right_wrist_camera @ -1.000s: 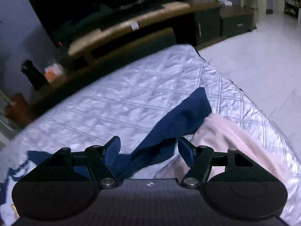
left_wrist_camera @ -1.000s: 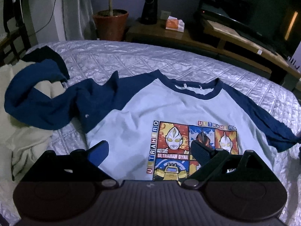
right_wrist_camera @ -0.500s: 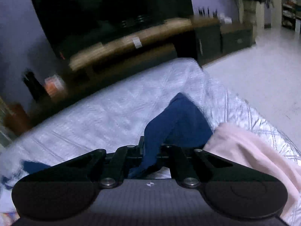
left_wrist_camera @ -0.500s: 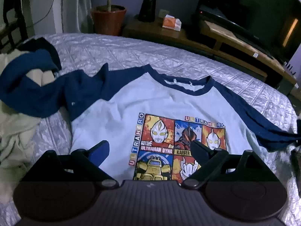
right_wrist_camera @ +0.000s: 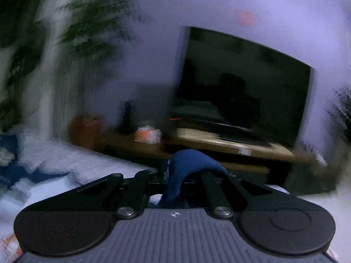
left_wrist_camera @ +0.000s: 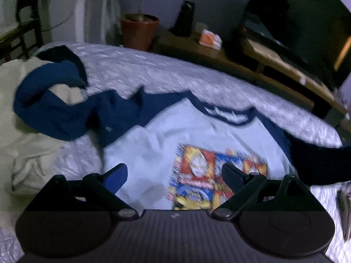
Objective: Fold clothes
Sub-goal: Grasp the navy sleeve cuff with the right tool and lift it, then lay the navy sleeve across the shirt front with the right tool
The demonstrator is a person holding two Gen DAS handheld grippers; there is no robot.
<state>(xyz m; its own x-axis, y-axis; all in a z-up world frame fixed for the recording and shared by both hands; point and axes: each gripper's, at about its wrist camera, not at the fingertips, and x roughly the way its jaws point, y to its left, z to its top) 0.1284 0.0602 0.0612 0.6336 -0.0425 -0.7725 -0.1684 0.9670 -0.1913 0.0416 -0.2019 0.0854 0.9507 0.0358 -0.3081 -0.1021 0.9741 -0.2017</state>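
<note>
Silver quilted bedspread (left_wrist_camera: 197, 81) fills the middle of the left wrist view, with a wooden TV bench (left_wrist_camera: 274, 65) and a dark television (right_wrist_camera: 243, 92) behind it. Upper centre, a terracotta plant pot (left_wrist_camera: 139, 30) holds a thin stem; its soil is too blurred to make out. Beside it on the bench sit a dark speaker (left_wrist_camera: 185, 18) and an orange-and-white box (left_wrist_camera: 209, 39).

Now the T-shirt (left_wrist_camera: 158, 144): pale body, navy collar and navy raglan sleeves, lying face up across the centre of the frame, a bright cartoon hero print (left_wrist_camera: 217, 175) at lower right of its chest. One navy sleeve (left_wrist_camera: 65, 114) trails to the left and drapes over a cream garment (left_wrist_camera: 28, 149) heaped at the left edge. The other sleeve runs to the right edge and lifts off the bed.

Left gripper (left_wrist_camera: 174, 175) hangs over the shirt's lower body, jaws spread wide, nothing between them, blue pads (left_wrist_camera: 116, 176) showing.

Right gripper (right_wrist_camera: 185, 176), in its own blurred view, has its jaws pressed together on a fold of navy sleeve fabric (right_wrist_camera: 188, 164), which humps up above the fingers at lower centre.
</note>
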